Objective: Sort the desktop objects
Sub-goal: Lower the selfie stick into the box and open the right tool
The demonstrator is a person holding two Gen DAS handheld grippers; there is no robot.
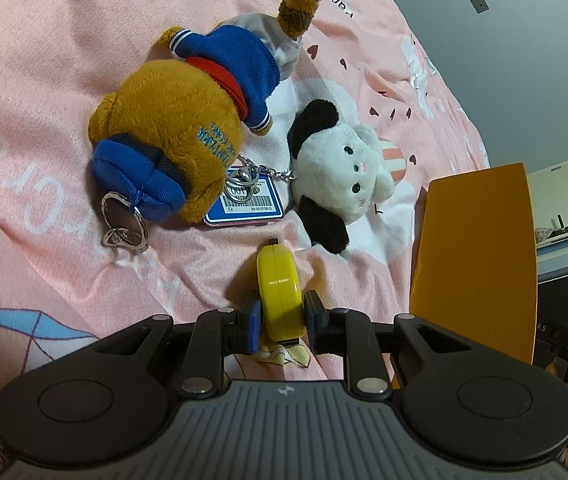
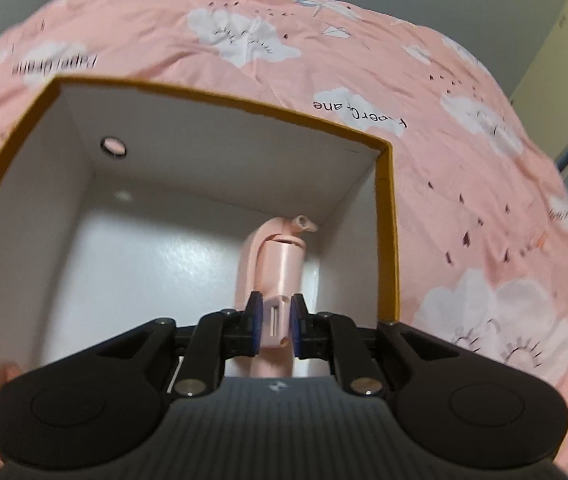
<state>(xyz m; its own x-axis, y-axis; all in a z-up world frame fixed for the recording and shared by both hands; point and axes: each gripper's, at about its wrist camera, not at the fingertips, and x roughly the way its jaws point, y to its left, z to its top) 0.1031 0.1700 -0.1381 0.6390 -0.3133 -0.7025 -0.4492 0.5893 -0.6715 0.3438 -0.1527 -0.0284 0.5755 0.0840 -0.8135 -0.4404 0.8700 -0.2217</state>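
left tool (image 1: 282,322) clamped, right tool (image 2: 275,322) clamped, pointing down

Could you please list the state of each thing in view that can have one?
Left tool: shut on the yellow tape measure, on edge.
Right tool: shut on the pink device, inside the box.
Orange box: open, lid off.
Bear plush: lying face down, free.
Panda plush: lying on its back, free.
Blue card: flat, partly under the bear plush.
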